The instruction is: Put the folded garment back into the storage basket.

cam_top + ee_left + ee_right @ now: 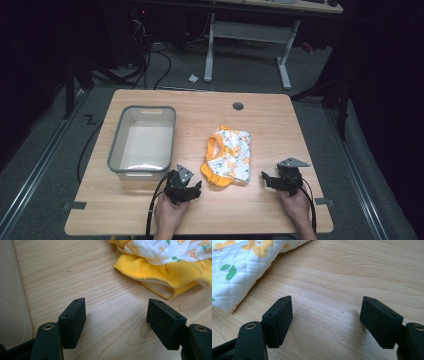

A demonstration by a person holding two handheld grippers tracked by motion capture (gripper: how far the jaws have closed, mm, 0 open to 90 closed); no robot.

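Cloth, a small quilted garment with yellow trim, lies bunched mid-table between the left gripper and the right gripper, both with jaws spread and empty. A pinch may catch just one layer, so it could slip loose. Beside it sits a gray bin on the wooden table; cables cross the dark floor beyond.

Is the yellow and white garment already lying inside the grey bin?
No, the garment lies on the table, to the right of the grey bin.

Bright tabletop, dark surroundings, soft shadows
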